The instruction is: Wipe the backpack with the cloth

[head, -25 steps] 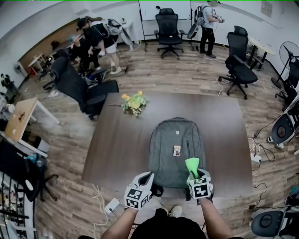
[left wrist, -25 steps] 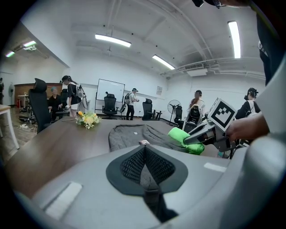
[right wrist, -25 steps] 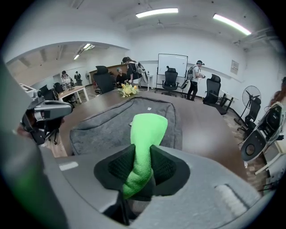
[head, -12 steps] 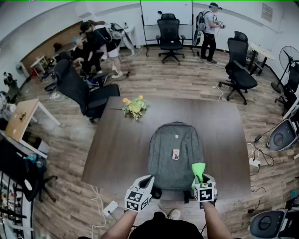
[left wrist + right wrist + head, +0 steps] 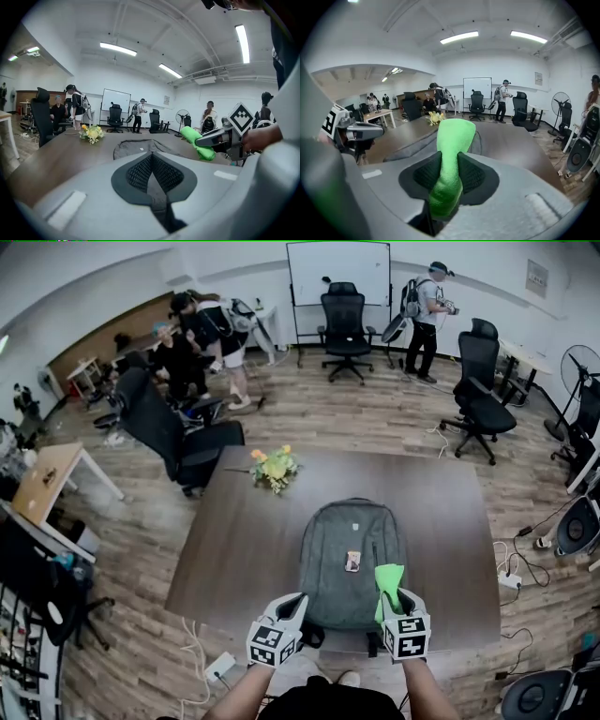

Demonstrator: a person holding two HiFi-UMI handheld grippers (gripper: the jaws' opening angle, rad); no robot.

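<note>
A grey backpack (image 5: 352, 559) lies flat on the dark table (image 5: 234, 540), a small tag on its front. My right gripper (image 5: 392, 594) is shut on a bright green cloth (image 5: 386, 579), held over the backpack's near right part; the cloth (image 5: 449, 159) sticks up between the jaws. Shut with nothing in it, my left gripper (image 5: 298, 599) hovers at the backpack's near left corner. In the left gripper view the backpack (image 5: 140, 148) lies ahead and the green cloth (image 5: 197, 142) shows at the right.
A bunch of yellow flowers (image 5: 273, 467) lies on the table beyond the backpack. Black office chairs (image 5: 178, 432) stand around the table. Several people stand or sit at the far left and by the whiteboard (image 5: 337, 273). Cables and a power strip (image 5: 218, 667) lie on the floor.
The head view has tilted, so the backpack sits lower in the picture. My right gripper with the cloth has drifted slightly left; the left gripper has barely moved.
</note>
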